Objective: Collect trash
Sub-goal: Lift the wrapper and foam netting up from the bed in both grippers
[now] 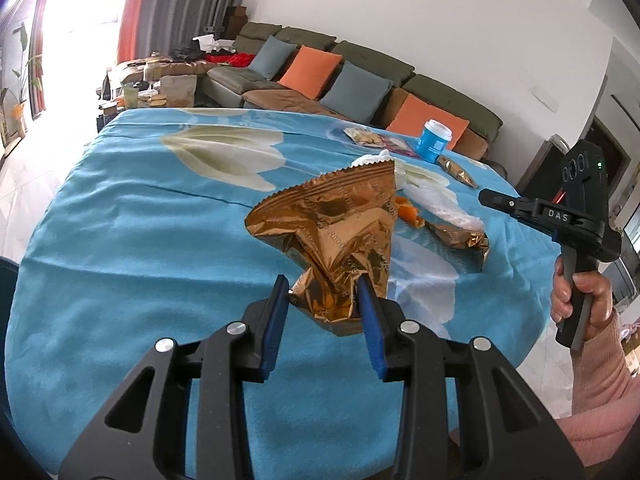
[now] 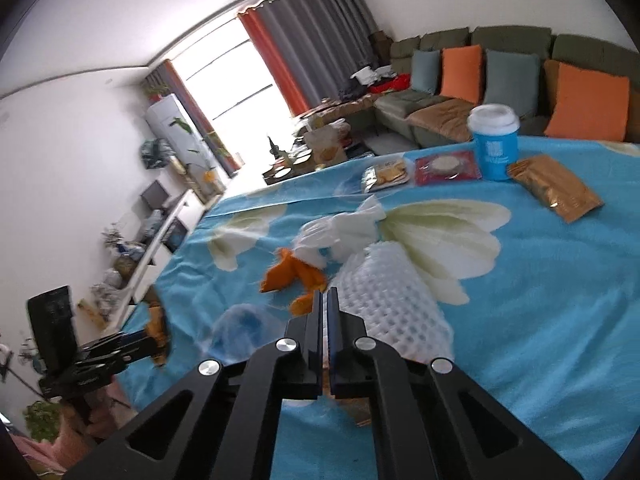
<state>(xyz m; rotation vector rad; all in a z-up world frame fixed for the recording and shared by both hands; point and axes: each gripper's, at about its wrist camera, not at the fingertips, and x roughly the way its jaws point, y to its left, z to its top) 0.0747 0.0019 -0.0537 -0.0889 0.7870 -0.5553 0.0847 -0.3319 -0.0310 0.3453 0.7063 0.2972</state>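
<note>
**Inspector:** Left gripper (image 1: 324, 292) first. Fingers?

**Assistant:** Narrow, with the blue pads (image 1: 370, 312) pinching the crumpled neck of a gold foil wrapper (image 1: 332, 224). The wrapper fans out beyond the tips and is clear of the cloth.

**Inspector:** Right gripper (image 2: 325, 300)?

**Assistant:** Closed, pads flat against each other. From the left wrist view it hangs above the table's right side, with a hand (image 1: 580, 296) in a pink sleeve on its handle.

**Inspector:** What lies just beyond its tips?

**Assistant:** Orange peel (image 2: 292, 272) in several pieces on the blue flowered tablecloth (image 2: 540, 320). A white foam net sleeve (image 2: 396, 296) is just beside the peel, and a crumpled white tissue (image 2: 340, 232) touches it on the far side.

**Inspector:** Further out?

**Assistant:** A second gold wrapper (image 1: 460, 240) lies flat near the peel. Towards the far edge are a cracker packet (image 2: 386, 174) and a red packet (image 2: 446, 166). A blue cup (image 2: 496, 140) with a white lid stands upright there, with a gold sachet (image 2: 556, 184) beside its base.

**Inspector:** Beyond the table?

**Assistant:** A green sofa (image 2: 508, 36) with orange and grey-blue cushions.
</note>
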